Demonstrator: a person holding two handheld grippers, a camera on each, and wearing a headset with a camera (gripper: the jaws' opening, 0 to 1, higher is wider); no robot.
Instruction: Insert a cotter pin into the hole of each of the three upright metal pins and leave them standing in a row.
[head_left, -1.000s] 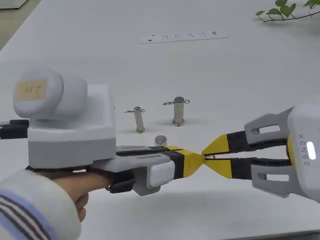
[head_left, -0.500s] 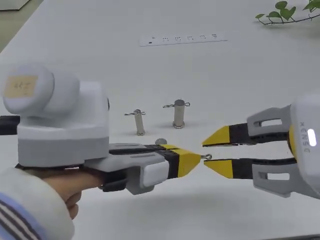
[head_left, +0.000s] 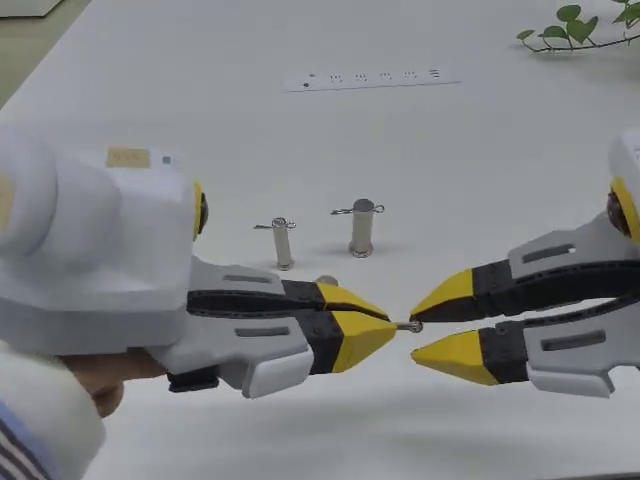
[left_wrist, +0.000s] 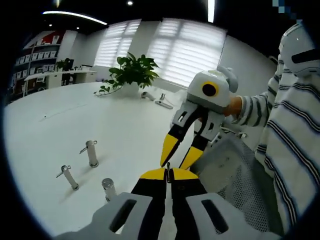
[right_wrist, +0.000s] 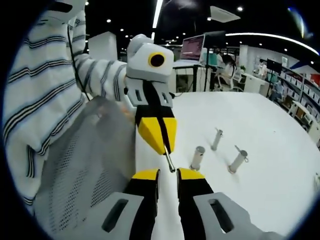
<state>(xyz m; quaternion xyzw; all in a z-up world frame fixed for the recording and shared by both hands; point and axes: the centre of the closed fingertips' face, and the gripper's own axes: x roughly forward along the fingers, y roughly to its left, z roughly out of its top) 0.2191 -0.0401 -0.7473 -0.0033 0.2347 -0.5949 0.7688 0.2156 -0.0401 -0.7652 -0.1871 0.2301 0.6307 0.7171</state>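
Two metal pins (head_left: 284, 243) (head_left: 362, 227) stand upright on the white table, each with a cotter pin through its top. A third, bare pin (head_left: 326, 281) peeks out just behind my left gripper (head_left: 378, 325). That gripper is shut on a small cotter pin (head_left: 411, 326), whose loop end sticks out toward the right gripper (head_left: 428, 326). The right gripper is open, with its jaws on either side of the loop and not touching it. In the left gripper view the cotter pin (left_wrist: 168, 167) juts from my shut left gripper (left_wrist: 168, 173). The bare pin (right_wrist: 198, 157) stands beyond my right gripper (right_wrist: 168, 174).
A white power strip (head_left: 370, 77) lies at the far side of the table (head_left: 480, 180), and a green plant (head_left: 580, 25) sits at the far right corner. A person in a striped sleeve (right_wrist: 60, 85) and a grey mesh chair (right_wrist: 90, 165) are close by.
The right gripper's jaws have opened and pulled slightly back from the left gripper's tips. The cotter pin stays in the left gripper, which has tilted a little.
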